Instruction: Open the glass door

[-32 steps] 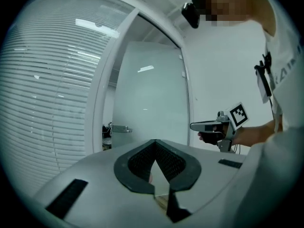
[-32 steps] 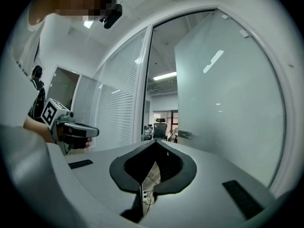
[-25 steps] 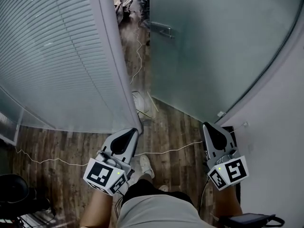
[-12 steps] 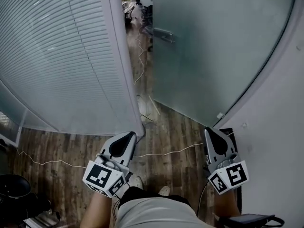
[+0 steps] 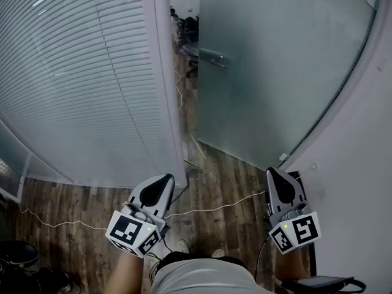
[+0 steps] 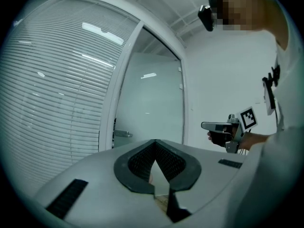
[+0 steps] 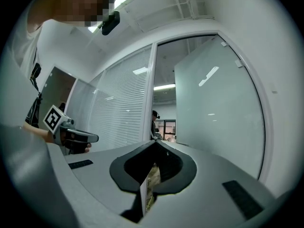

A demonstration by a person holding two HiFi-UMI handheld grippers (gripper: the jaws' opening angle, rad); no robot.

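Nearest to us, our left gripper (image 5: 164, 179) and right gripper (image 5: 272, 173) are both shut with nothing in them, held level above the wooden floor (image 5: 226, 182). Past them the glass door (image 5: 275, 72) stands partly open, swung away from the white post (image 5: 164, 72), and leaves a gap (its handle (image 5: 211, 57) is well ahead of both grippers). We think this fits a door opened far enough or one only part way. To go wider, a gripper would have to reach the handle and push.
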